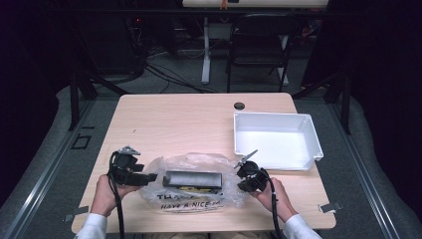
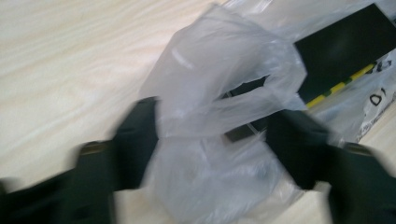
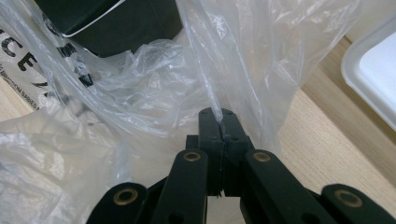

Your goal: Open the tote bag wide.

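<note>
Plastic bag (image 1: 191, 186): clear and crumpled, lying on the near middle of the table (image 1: 174, 119) between the two hands; black printed letters run along its near edge.
Inside the bag: a long dark box (image 1: 192, 179) lying flat, left to right, with a yellow stripe along its near edge; in the left gripper view it sits behind the film, cut off by the frame's edge.
Right tongs (image 3: 219, 122): pinched shut on a fold of the bag's film at its right end – the film rises in a ridge from between the tips.
Left tongs (image 2: 212, 140): at the bag's left end, standing partly apart with a loose loop of the bag's film between them; the view is blurred and the pads do not seem to press on it.
White tray (image 1: 308, 127): on the far right of the table, just beside the right tongs, nothing in it.
Hard to make out: the print – only a few letters read through the creases.
</note>
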`<state>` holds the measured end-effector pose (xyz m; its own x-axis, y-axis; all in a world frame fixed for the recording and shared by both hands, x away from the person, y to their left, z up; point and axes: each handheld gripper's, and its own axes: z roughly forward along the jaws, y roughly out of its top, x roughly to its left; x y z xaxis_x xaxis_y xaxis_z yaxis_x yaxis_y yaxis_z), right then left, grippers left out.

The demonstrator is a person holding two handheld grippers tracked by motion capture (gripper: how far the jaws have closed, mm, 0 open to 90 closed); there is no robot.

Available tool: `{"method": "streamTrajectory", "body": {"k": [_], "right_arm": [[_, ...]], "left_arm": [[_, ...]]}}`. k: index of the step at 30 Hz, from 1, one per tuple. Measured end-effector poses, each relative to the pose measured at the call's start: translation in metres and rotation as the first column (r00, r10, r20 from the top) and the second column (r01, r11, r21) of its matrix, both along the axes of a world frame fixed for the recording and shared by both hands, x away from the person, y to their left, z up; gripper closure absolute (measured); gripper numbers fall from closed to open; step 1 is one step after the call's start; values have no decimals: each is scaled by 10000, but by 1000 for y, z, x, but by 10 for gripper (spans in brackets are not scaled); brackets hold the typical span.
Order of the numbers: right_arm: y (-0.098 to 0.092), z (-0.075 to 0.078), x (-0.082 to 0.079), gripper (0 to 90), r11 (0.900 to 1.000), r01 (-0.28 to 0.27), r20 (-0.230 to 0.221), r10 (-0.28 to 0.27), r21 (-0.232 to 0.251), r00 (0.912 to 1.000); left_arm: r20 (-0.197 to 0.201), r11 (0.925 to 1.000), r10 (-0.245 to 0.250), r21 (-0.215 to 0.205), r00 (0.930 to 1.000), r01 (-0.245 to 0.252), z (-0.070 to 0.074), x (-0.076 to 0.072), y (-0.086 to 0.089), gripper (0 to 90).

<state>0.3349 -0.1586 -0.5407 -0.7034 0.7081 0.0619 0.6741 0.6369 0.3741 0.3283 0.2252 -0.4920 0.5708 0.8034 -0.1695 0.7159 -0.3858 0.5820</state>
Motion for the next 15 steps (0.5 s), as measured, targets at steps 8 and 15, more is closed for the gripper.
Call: {"method": "streamTrajectory", "body": {"k": [8, 15], "right_arm": [[0, -3, 1, 900, 9997, -67, -76, 65, -237, 9999], [-2, -6, 3, 900, 9994, 96, -35, -98, -318, 9999]], "left_arm": [[-291, 9924, 1169, 426, 9927, -1156, -27, 27, 4, 813], [-1023, 9826, 1759, 781, 9791, -1683, -46, 41, 21, 866]]}}
